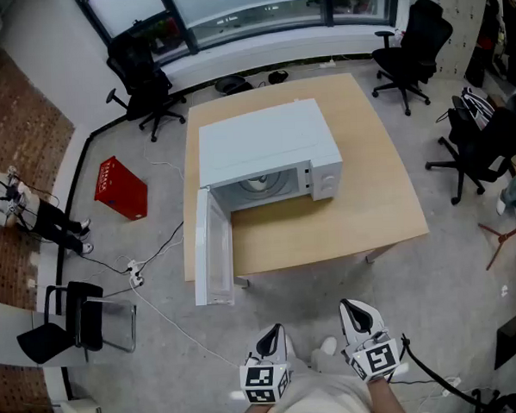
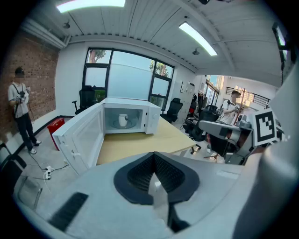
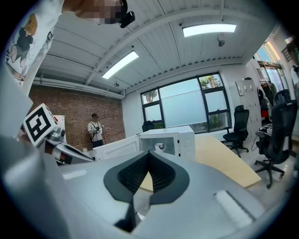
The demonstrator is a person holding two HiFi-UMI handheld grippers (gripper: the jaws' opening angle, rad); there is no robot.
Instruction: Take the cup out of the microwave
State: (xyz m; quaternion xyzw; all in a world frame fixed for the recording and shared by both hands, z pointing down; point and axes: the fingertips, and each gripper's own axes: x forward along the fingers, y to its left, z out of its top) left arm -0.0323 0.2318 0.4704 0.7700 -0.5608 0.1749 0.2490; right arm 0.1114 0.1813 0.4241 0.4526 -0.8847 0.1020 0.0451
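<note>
Microwave oven (image 1: 268, 145), white and box-shaped, stands on a light wooden table (image 1: 370, 213) with its white door (image 1: 210, 247) swung fully out past the table's near edge. The small white cup (image 2: 123, 120) stands upright on the turntable inside the cavity, well apart from both grippers. It is clearest in the left gripper view. In the right gripper view it is small and sits just above the gripper body. In the head view the microwave's roof covers most of the cavity, and only a pale shape shows there that cannot be resolved as a cup. The left gripper (image 1: 274, 331) and right gripper (image 1: 353, 308) are held side by side at the bottom of the head view, over the grey floor and short of the table. The hands behind them are cut off by the frame edge. Each gripper's black ribbed pads are pressed together at the tips with nothing between them, as seen in the left gripper view (image 2: 153, 161) and the right gripper view (image 3: 148, 164). A red plastic crate (image 1: 121, 188) lies tilted on the floor left of the table, near a trailing white cable (image 1: 161, 249). A person (image 2: 19, 109) stands by the brick wall, too small for detail. Black office chairs (image 1: 409, 47) ring the far side of the table.
</note>
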